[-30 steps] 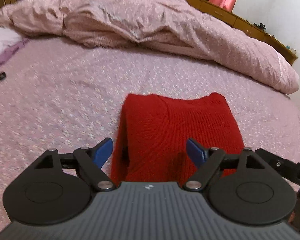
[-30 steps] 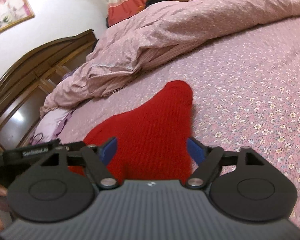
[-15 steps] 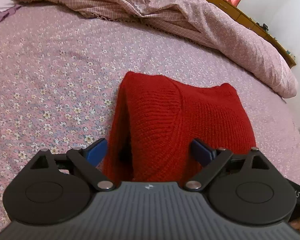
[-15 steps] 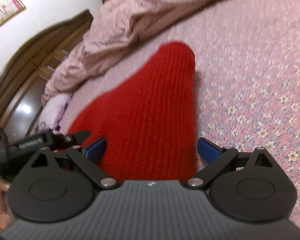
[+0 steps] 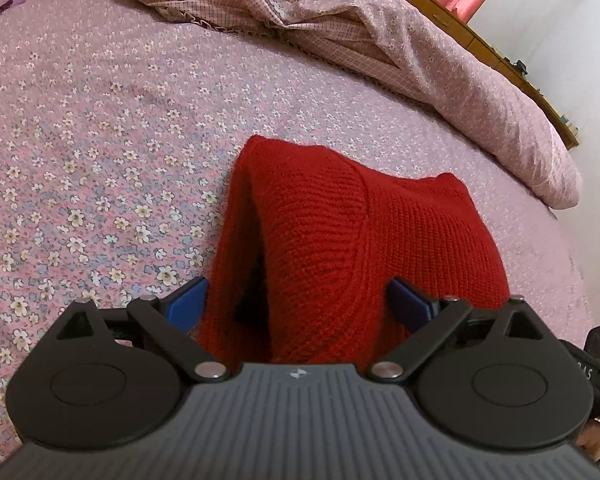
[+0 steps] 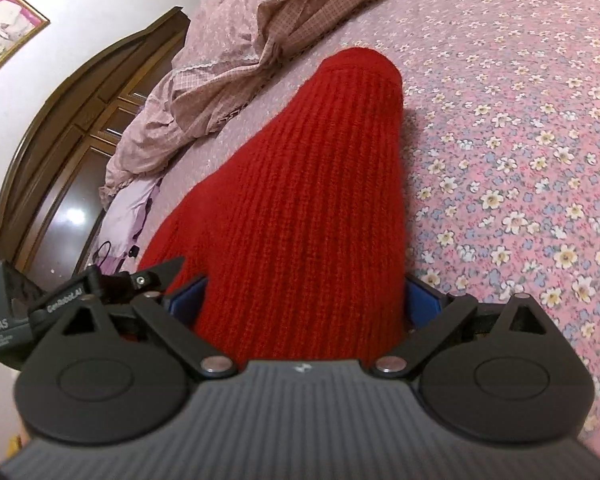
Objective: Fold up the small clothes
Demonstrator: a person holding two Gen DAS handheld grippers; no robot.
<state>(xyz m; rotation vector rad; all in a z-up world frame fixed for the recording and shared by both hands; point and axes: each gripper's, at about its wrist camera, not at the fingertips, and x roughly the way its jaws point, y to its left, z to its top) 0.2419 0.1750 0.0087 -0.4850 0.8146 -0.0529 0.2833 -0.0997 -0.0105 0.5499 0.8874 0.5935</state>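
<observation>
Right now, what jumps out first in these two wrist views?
The red knit, folded and lying on the floral bedsheet, fills the middle of both views. It runs between the wide-open blue pads of the left hand-held gripper and likewise the right hand-held gripper, neither pressing on it. Behind it, a rumpled pink quilt lies heaped across the far side of the bed.
</observation>
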